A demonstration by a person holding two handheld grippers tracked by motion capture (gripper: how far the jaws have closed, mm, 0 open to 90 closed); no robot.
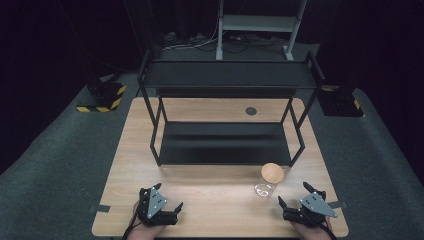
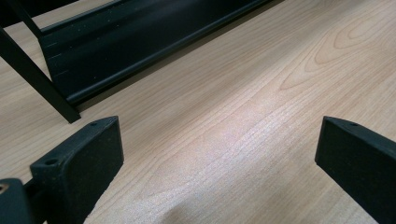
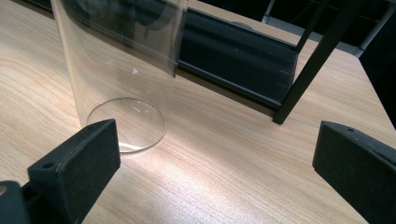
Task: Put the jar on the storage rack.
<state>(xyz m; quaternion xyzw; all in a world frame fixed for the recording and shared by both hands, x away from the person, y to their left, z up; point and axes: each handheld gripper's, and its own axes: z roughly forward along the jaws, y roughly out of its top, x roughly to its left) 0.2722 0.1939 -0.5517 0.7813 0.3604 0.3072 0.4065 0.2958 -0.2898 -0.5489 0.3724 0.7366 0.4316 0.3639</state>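
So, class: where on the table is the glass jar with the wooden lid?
In the high view the glass jar stands upright at the table's front right, between the black shelf rack and the right hand-held gripper.

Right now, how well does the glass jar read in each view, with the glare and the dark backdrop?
High view: jar small but clear, wooden lid standing out, surroundings black. Right gripper view: jar wall near-transparent, showing mostly by reflections and its base ring. Left gripper view: soft sheen on the table, shelf dark.
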